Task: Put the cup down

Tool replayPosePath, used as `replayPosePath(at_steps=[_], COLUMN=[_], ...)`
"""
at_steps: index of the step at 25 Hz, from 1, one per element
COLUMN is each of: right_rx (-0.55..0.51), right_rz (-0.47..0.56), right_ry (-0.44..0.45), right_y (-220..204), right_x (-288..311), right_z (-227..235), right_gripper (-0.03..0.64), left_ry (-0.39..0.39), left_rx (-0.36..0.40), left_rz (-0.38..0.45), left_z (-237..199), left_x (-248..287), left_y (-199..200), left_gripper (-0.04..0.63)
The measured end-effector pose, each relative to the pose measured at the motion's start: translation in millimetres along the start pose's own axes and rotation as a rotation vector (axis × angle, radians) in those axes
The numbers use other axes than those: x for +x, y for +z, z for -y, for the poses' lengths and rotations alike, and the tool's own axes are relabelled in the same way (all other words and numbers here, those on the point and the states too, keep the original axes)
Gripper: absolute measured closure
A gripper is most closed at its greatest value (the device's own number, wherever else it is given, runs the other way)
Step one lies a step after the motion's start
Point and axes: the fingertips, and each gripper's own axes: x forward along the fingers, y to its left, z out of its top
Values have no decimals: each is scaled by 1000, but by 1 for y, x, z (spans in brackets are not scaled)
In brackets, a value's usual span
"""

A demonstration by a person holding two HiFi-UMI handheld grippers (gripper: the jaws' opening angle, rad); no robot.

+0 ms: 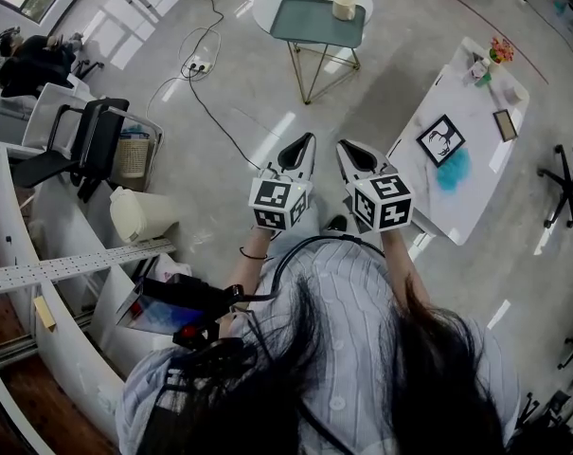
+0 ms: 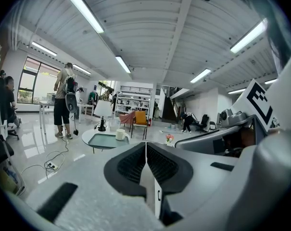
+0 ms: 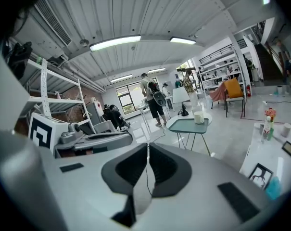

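Note:
A cream cup [image 1: 344,8] stands on a green tray [image 1: 316,22] on a small round white table far ahead of me. It also shows as the cup [image 2: 120,134] in the left gripper view and the cup [image 3: 199,117] in the right gripper view. Both grippers are held side by side over the floor, well short of that table. The left gripper [image 1: 303,143] is shut with nothing between its jaws, its tips [image 2: 145,146] meeting in a line. The right gripper [image 1: 347,148] is likewise shut and empty [image 3: 147,148].
A long white table [image 1: 480,112] to the right carries a framed picture [image 1: 440,140], a blue patch [image 1: 454,171] and flowers [image 1: 499,50]. A cable with a power strip [image 1: 196,64] lies on the floor. A black chair [image 1: 82,145] and white shelving stand left. A person with a backpack [image 2: 66,100] stands far off.

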Motion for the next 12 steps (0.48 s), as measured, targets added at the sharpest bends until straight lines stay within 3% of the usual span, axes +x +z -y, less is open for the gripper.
replayPosePath(at_steps=[12], right_rx=[1], right_rz=[-11], right_ry=[-5], right_y=[-1], right_x=[2], right_z=[1], right_gripper=[580], left_ry=[-5], left_rx=[-12], left_rz=[-8], left_z=[-1], left_x=[2], left_y=[-4], left_gripper=[577])
